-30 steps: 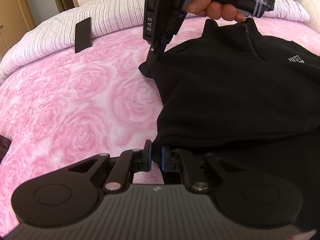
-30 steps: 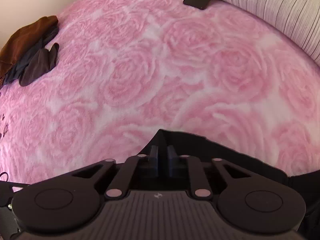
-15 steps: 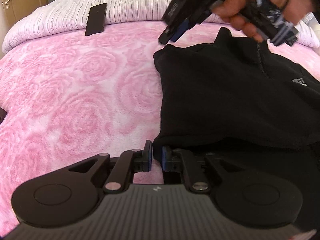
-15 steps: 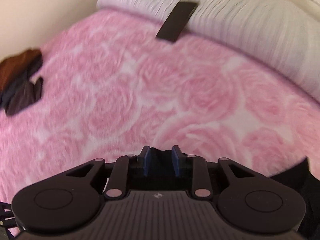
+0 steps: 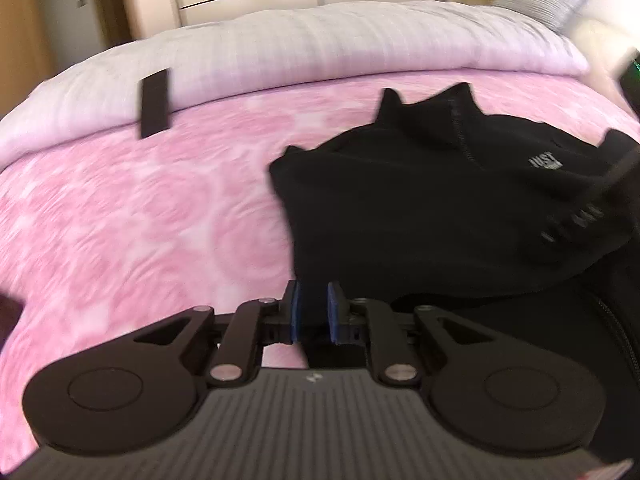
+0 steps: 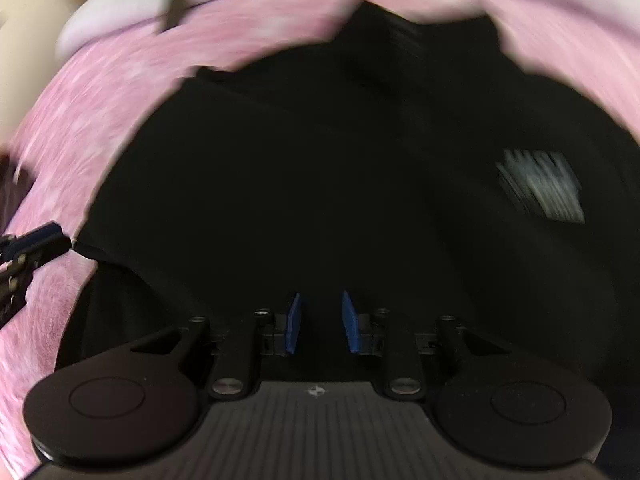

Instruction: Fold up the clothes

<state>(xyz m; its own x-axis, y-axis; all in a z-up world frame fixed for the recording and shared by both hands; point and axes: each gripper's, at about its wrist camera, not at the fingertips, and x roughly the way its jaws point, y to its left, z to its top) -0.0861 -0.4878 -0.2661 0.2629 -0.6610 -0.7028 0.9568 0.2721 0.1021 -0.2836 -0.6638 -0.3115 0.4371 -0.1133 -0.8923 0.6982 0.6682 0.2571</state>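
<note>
The black top is lying flat on the pink bed, over on the right side, with its collar pointing to the far end. It is looking thick, soft and floppy, not heavy, so it is likely going to sag and bend wherever it is lifted. The edges and corners are looking like the best spots to pinch.

The left gripper is pinching the near left edge of the top between its blue pads. The right gripper is hanging over the top with its jaws apart, holding nothing.

A flat black thing is resting far off on the striped cover.
</note>
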